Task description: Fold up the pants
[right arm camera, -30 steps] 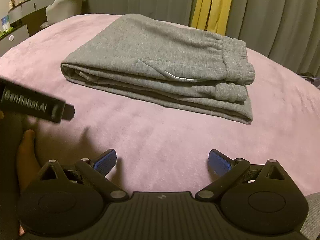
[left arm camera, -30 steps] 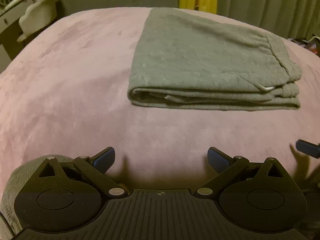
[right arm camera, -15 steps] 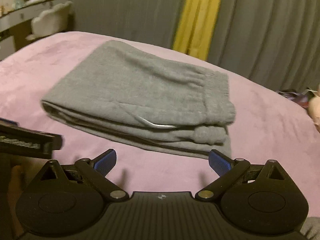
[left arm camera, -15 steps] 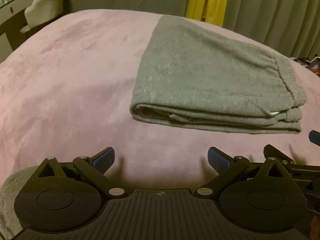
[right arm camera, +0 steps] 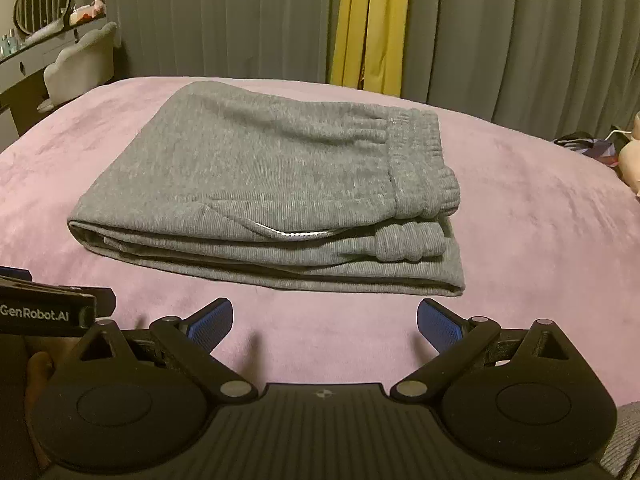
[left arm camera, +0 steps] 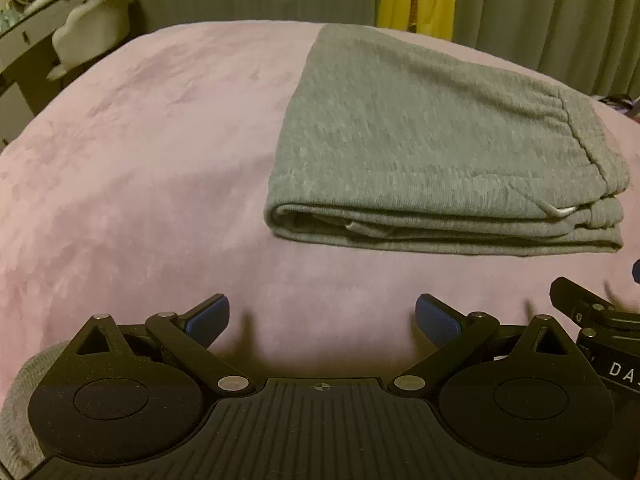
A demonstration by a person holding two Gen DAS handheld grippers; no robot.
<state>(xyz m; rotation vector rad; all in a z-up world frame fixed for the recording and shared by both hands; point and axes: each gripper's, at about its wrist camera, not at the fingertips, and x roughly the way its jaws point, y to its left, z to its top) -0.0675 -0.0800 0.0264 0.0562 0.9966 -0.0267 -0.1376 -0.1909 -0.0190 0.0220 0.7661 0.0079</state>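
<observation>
Grey sweatpants lie folded in a flat stack on the pink bed cover, waistband to the right. They also show in the right wrist view, with the elastic waistband at the right end. My left gripper is open and empty, held back from the near edge of the stack. My right gripper is open and empty, also short of the near edge. The two grippers are side by side: the right one's body shows at the left view's right edge.
The pink bed cover spreads around the pants. Grey and yellow curtains hang behind the bed. A dresser with a chair stands at the back left. Some items lie at the bed's far right.
Both grippers have pulled back and risen a little from the folded pants, and both views now look more level. The pants have not moved. Both grippers stay open.
</observation>
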